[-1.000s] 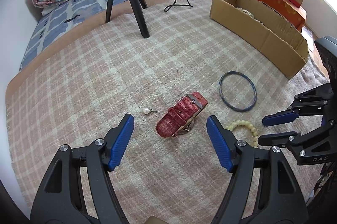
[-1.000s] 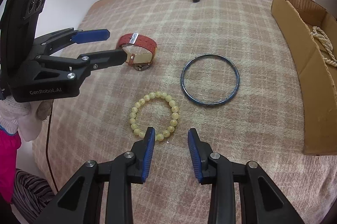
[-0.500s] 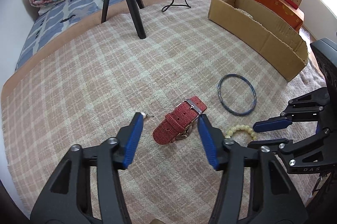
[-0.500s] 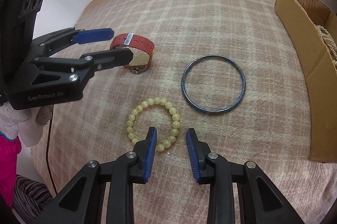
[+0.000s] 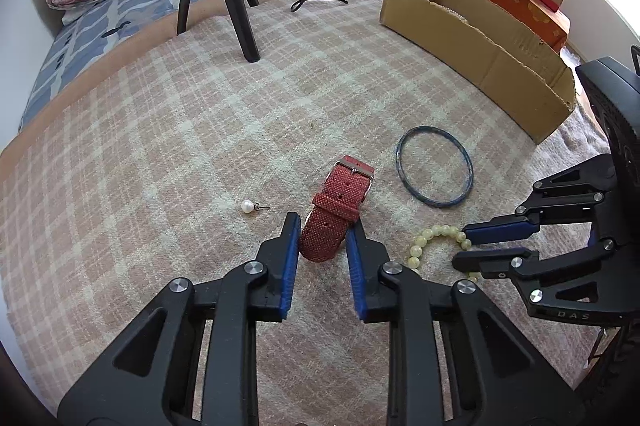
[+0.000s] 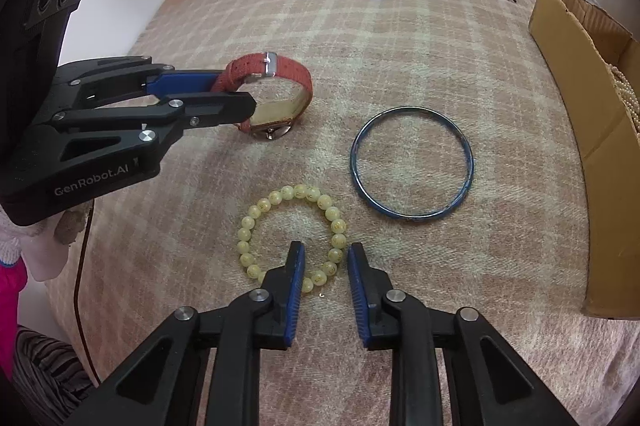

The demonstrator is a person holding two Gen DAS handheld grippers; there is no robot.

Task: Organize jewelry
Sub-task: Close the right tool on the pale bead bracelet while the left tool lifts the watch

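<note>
Both tongs closing on jewelry on the bed blanket.

The left tongs [image 5: 322, 222] have just been closing and now pinch the red-strapped watch [image 5: 338, 207]. The right tongs [image 6: 323, 250] have been narrowing around the yellow bead bracelet [image 6: 290, 232], apparently not yet clamped. Likely next: finish gripping, lift, carry past the blue bangle [image 6: 412, 161] into the cardboard box [image 6: 576, 129].

The watch [image 5: 338, 211] has a coarse woven red cloth strap with a shiny metal buckle, and the bangle [image 6: 412, 161] looks like smooth, glossy blue material. The bead bracelet [image 6: 294, 234] is of polished pale yellow beads on a rough woollen checked blanket [image 5: 160, 129], beside a matt cardboard box [image 5: 480, 45].
</note>
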